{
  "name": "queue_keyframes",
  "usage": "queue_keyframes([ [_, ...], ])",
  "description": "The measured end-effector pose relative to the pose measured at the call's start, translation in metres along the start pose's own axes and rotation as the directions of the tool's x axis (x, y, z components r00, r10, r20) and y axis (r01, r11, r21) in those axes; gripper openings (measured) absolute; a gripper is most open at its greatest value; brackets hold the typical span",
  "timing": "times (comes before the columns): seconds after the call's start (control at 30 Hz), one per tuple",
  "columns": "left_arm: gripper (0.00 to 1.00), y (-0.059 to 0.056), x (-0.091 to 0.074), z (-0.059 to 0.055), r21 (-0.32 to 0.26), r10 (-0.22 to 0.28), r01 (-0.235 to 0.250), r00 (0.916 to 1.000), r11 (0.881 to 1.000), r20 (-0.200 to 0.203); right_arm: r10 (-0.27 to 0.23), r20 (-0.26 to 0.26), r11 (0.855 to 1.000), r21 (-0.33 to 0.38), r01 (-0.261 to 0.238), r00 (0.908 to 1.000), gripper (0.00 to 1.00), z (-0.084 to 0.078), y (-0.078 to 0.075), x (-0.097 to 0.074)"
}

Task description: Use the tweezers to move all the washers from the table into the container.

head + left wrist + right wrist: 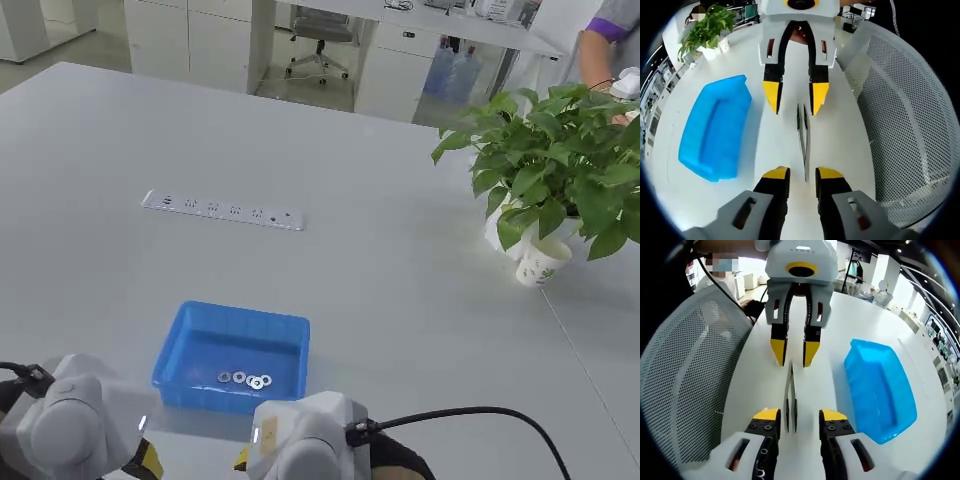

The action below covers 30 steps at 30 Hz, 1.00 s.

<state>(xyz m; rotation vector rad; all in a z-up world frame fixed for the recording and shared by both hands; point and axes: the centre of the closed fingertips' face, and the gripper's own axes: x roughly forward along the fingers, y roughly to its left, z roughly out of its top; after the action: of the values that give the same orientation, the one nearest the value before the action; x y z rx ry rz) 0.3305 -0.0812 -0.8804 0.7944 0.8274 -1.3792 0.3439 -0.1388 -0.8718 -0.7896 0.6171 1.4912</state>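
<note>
A blue container (235,352) sits on the white table (400,280) and holds several washers (246,379). Thin metal tweezers (803,140) lie flat on the table between my two grippers, which face each other. My left gripper (802,175) is open, with one end of the tweezers between its yellow fingertips. The right gripper (799,416) is open too, the other end of the tweezers (790,402) lying between its jaws. Seen from the left gripper view, the container (715,130) is to the left; from the right one, the container (880,385) is to the right.
A white power strip (222,210) lies beyond the container. A potted plant (550,165) and a paper cup (543,262) stand at the right. A mesh chair back (900,115) is close behind the table's near edge. A person (608,40) is at the far right.
</note>
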Motion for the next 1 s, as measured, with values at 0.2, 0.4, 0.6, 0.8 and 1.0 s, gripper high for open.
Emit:
queue_keyframes([
  [0.2,0.31,0.007,-0.016,0.005,-0.084,0.046,-0.041,0.9969,0.996,0.064,-0.036,0.019,0.999,0.040,0.035,0.9992,0.39,0.000,-0.010,-0.016],
  [0.4,0.37,0.017,-0.036,0.018,-0.184,0.112,-0.080,0.9796,0.980,0.167,-0.091,0.049,0.991,0.101,0.086,0.9946,0.46,-0.003,-0.022,-0.037],
  [0.6,0.43,0.020,-0.050,0.020,-0.241,0.166,-0.113,0.9626,0.964,0.214,-0.156,0.072,0.974,0.178,0.141,0.9850,0.55,-0.011,-0.031,-0.056],
  [0.8,0.51,0.021,-0.065,0.020,-0.325,0.239,-0.145,0.9327,0.934,0.270,-0.228,0.107,0.946,0.259,0.194,0.9677,0.66,-0.017,-0.037,-0.073],
  [1.0,0.59,0.024,-0.081,0.019,-0.398,0.325,-0.183,0.8884,0.899,0.324,-0.301,0.147,0.910,0.339,0.238,0.9424,0.73,-0.024,-0.040,-0.091],
])
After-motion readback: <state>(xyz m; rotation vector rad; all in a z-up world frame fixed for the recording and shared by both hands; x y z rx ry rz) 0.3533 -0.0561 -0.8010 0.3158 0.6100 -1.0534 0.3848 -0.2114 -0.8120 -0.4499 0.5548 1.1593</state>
